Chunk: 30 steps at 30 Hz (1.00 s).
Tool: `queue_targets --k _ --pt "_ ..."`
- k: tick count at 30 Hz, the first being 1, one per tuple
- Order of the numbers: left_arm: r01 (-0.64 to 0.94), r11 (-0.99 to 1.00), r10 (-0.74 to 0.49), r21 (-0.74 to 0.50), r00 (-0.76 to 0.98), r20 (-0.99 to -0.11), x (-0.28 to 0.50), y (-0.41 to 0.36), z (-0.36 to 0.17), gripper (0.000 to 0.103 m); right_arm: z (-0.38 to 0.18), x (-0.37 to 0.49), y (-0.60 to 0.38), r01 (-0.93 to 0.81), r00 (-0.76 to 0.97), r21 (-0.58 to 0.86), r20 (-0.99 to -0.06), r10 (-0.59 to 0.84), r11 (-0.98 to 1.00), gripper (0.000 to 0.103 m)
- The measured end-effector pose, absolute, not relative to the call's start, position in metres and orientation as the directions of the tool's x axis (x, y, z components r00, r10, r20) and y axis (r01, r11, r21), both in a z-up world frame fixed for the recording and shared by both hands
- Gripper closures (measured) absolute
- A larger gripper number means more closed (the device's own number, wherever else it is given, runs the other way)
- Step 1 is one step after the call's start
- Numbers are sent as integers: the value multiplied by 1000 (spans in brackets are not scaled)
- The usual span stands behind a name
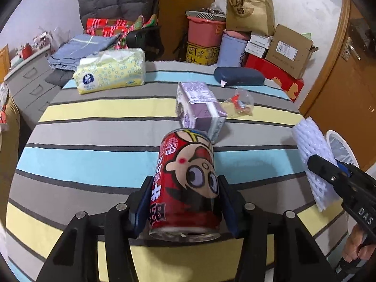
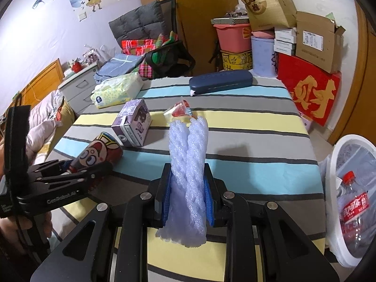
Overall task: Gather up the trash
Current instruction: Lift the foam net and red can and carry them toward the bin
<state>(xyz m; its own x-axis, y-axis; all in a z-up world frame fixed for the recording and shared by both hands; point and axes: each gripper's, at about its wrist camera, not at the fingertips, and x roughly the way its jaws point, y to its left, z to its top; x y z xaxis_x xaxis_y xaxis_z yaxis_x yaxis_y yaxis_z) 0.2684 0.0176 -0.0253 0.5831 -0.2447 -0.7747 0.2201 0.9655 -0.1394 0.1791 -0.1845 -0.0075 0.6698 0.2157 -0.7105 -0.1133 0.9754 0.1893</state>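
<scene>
My left gripper (image 1: 185, 202) is shut on a red cartoon drink can (image 1: 188, 183), held above the striped table (image 1: 94, 141); the can also shows in the right wrist view (image 2: 98, 152). My right gripper (image 2: 188, 195) is shut on a white foam net sleeve (image 2: 188, 164), which also shows in the left wrist view (image 1: 312, 155). A purple drink carton (image 1: 199, 108) and a crumpled clear wrapper (image 1: 239, 103) lie on the table beyond the can. A white trash bin (image 2: 338, 164) lined with a bag stands off the table's right edge, holding a plastic bottle (image 2: 352, 209).
A yellow tissue pack (image 1: 110, 70) and a dark blue case (image 1: 239, 76) lie at the table's far side. Boxes, a pink tub (image 1: 204, 33) and a paper bag are stacked behind. A chair with cushions (image 1: 122, 7) and a drawer unit stand at the far left.
</scene>
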Motion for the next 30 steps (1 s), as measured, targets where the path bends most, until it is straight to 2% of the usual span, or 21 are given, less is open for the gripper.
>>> queue_targets --k 12,30 --pt "283 951 -285 -127 636 -717 218 -21 9 50 5 157 -217 -70 709 211 -677 198 975 78" --pt "501 858 -439 -114 599 -670 173 -166 41 50 28 114 -311 92 777 196 -627 52 976 78"
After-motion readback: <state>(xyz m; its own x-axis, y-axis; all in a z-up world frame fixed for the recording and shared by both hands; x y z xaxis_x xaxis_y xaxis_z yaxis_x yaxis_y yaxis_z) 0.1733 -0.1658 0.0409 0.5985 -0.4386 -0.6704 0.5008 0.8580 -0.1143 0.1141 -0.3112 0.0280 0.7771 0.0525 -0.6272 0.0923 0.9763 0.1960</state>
